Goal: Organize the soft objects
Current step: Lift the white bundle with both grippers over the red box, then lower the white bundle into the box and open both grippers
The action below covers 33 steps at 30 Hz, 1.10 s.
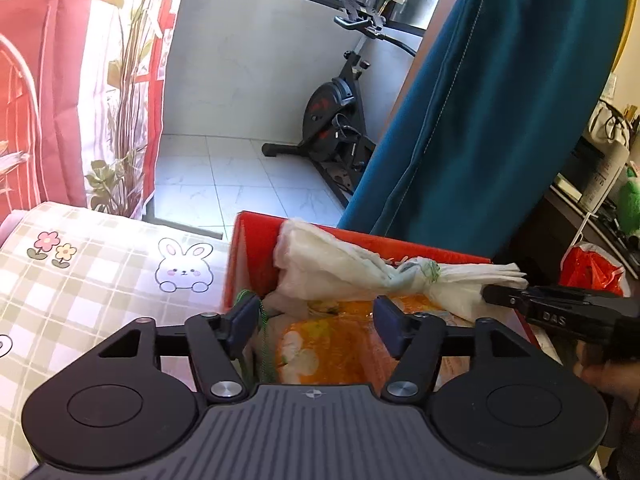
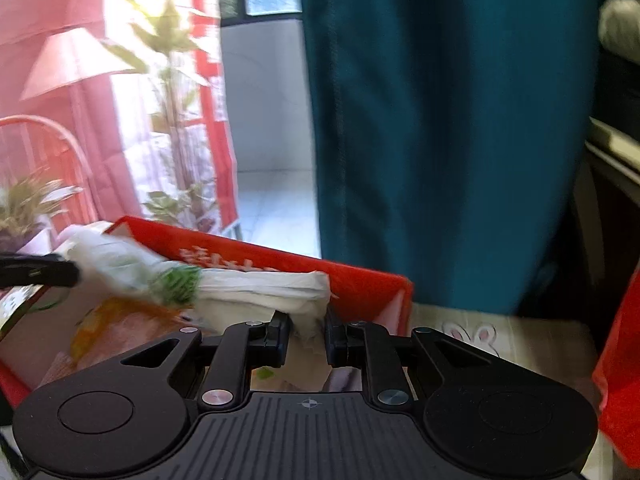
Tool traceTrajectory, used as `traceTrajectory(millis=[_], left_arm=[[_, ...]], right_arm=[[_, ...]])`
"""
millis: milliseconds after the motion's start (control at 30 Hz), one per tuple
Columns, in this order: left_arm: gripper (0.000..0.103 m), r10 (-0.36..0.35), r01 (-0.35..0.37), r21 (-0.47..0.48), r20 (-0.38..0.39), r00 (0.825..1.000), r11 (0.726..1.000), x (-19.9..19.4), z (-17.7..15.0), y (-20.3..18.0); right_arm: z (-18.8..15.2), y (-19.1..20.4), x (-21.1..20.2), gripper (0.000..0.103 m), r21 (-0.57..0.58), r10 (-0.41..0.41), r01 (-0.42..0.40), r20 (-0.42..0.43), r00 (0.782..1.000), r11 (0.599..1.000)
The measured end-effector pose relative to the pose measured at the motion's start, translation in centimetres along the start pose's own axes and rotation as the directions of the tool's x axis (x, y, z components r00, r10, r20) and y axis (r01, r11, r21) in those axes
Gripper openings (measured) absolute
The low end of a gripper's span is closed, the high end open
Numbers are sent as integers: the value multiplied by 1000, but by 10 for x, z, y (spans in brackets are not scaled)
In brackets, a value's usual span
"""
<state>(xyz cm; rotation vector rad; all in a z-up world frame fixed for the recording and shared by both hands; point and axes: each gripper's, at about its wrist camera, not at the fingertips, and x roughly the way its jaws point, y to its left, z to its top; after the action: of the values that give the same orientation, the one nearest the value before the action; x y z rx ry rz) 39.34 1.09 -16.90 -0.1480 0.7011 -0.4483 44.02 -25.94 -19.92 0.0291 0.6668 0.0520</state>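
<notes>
**White bundle held over the red box**

Lower centre, the right gripper [image 2: 306,334] pinches one end of the white bundle [image 2: 260,286]. The left gripper [image 1: 316,322] gapes, gripping nothing. Beyond, the bundle lies across the red box [image 1: 256,248]; farther, a teal curtain [image 1: 500,100].

A checked bedsheet [image 1: 80,280] – printed with rabbits and flowers – is seen; a red box [image 1: 256,256] is set on it.
</notes>
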Motion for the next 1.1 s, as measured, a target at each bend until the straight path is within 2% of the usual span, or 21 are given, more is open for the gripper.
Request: traceTrajectory(millis=[100,333,400,467,533,567,600,800,1100], left_arm=[[66,18,-18,0,-2,1000,1000,-7,0,5],[66,37,-37,27,5,999,999,-16,-2,-3],[66,41,-41,34,9,999,999,-17,-2,-4],[67,43,-43,38,15,999,998,-21,-2,-6],[69,50,-52,45,26,998,998,-26,-1,-7],[70,55,-56,47,30,998,997,-29,-1,-8],[70,56,-57,47,32,998,997,-31,-1,-8],[70,55,-58,82,46,997,995,-58,-10,-16],[70,64,-66,129,19,998,989,-103,-53,-12]], right_arm=[[-3,-2,7,15,10,-11,11,-16,1000,1000],[5,31,19,16,-164,-10,5,-30,999,987],[8,37,20,27,-200,-52,44,-34,998,979],[7,41,19,31,-222,-96,88,-26,995,971],[6,41,12,41,-219,-113,107,-16,993,970],[5,39,8,51,-210,-112,108,-10,994,972],[4,38,2,54,-201,-110,107,-3,994,974],[-7,36,-38,55,-161,-77,79,23,997,984],[-43,58,-103,55,-106,10,0,94,995,994]])
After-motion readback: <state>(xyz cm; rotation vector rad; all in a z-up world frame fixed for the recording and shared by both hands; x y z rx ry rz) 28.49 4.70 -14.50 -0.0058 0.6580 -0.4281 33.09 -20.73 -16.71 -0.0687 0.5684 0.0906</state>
